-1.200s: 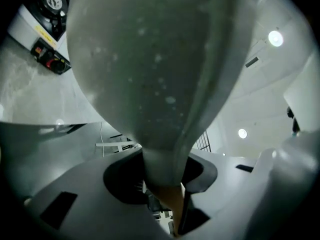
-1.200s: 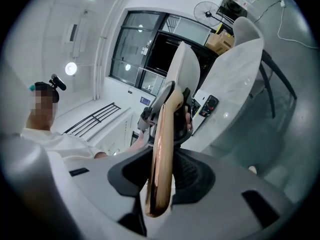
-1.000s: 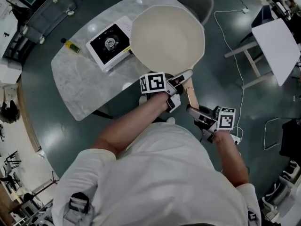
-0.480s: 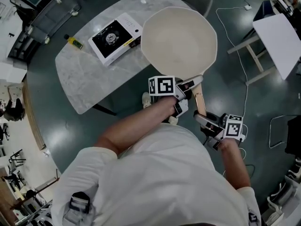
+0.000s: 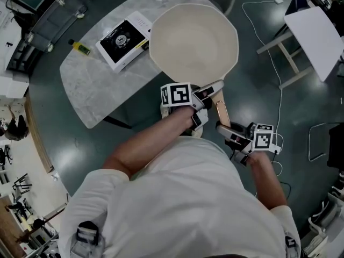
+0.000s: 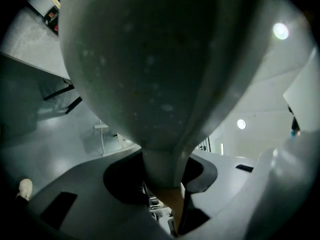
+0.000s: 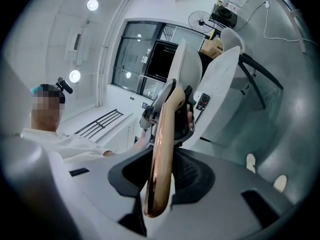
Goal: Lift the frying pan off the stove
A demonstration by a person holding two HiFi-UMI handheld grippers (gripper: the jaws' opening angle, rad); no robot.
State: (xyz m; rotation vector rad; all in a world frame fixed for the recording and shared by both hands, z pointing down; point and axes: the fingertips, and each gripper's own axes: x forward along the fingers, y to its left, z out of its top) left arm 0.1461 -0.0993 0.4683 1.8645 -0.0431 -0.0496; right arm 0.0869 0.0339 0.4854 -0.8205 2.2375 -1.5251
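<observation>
Now: the large round cream-coloured frying pan [image 5: 193, 47] is off the white portable stove with the black top [image 5: 122, 41]. It is held in the air just to the stove's right in the head view, partly past the edge of the grey marble table [image 5: 91, 90] that carries the stove. Nothing sits on the stove.

On the left gripper [image 5: 207, 92] the fingers stand part-way apart, clamped on the neck of the coppery-brown handle [image 5: 221, 107], the end nearer the stove. The pan's dark underside [image 6: 150, 59] fills that gripper's view. On the right gripper [image 5: 224, 129] the fingers are set narrower, clamped on the handle's free end [image 7: 162, 154], the end farther from the stove.

Handling, as judged:
- A wide bowl on a long thin handle is probably front-heavy and inclined to droop or roll about the handle.
- The pan is rigid, not fragile.
- The handle looks glossy and may slip under twist.
- The two-point hold suits it: the grip by the bowl carries weight, the far grip counters tilt.
- The pan looks empty, so there is no spill risk.
</observation>
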